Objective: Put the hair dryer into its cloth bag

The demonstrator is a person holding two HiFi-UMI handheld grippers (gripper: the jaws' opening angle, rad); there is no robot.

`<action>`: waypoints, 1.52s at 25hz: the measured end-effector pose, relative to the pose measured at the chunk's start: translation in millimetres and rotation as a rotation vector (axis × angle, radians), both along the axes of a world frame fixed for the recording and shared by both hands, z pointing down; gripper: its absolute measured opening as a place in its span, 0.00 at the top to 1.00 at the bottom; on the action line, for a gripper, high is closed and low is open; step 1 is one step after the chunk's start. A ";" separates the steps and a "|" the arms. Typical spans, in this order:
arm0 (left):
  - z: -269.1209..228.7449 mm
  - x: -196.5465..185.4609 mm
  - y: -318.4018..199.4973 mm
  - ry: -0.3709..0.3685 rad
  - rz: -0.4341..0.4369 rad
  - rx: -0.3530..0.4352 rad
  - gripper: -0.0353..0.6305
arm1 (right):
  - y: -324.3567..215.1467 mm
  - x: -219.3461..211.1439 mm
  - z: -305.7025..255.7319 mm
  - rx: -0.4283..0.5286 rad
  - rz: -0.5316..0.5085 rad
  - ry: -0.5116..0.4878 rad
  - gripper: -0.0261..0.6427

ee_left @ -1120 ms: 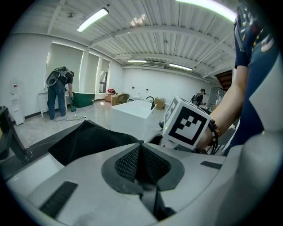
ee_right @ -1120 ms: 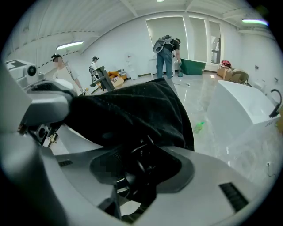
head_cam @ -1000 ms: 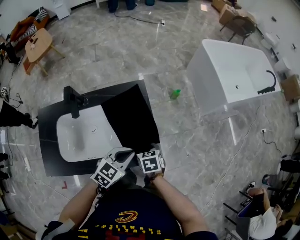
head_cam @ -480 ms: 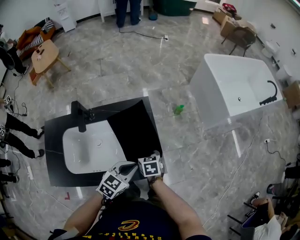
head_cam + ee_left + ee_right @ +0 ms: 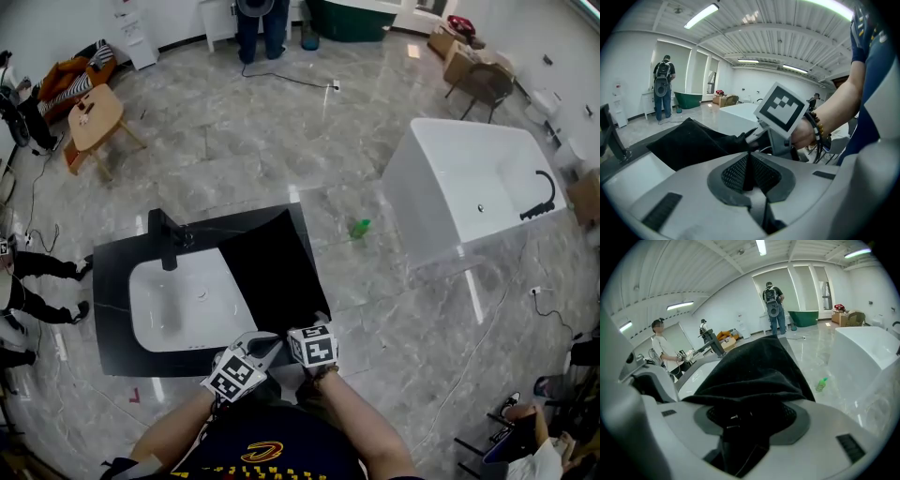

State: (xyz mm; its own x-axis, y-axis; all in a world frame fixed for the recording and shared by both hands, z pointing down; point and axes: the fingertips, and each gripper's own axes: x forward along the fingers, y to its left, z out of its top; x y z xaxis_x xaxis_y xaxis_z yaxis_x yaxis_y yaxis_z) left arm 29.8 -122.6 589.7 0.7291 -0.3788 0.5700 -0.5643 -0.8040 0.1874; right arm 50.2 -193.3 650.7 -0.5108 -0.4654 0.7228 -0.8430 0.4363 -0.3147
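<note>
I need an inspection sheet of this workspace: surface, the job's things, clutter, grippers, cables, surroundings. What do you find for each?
Surface: black counter with a white sink basin and a black faucet.
Job's things: black cloth bag lies on the counter beside the basin; hair dryer not seen.
Clutter: green bottle on the floor.
Grippers: left gripper shut, nothing between its jaws; right gripper stands wide, bunched bag cloth fills its jaws, seemingly gripped.
Cables: one cable on the floor near a standing person.
Surroundings: stone floor, white bathtub, small wooden table.

cloth bag (image 5: 267, 272) right of basin (image 5: 178, 305), apparently on countertop (image 5: 108, 281)
</note>
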 end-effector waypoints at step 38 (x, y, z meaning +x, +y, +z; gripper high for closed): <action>-239.3 -126.8 -6.6 0.308 -0.648 0.335 0.81 | 19.1 -22.6 -298.4 0.533 -0.183 -0.334 0.93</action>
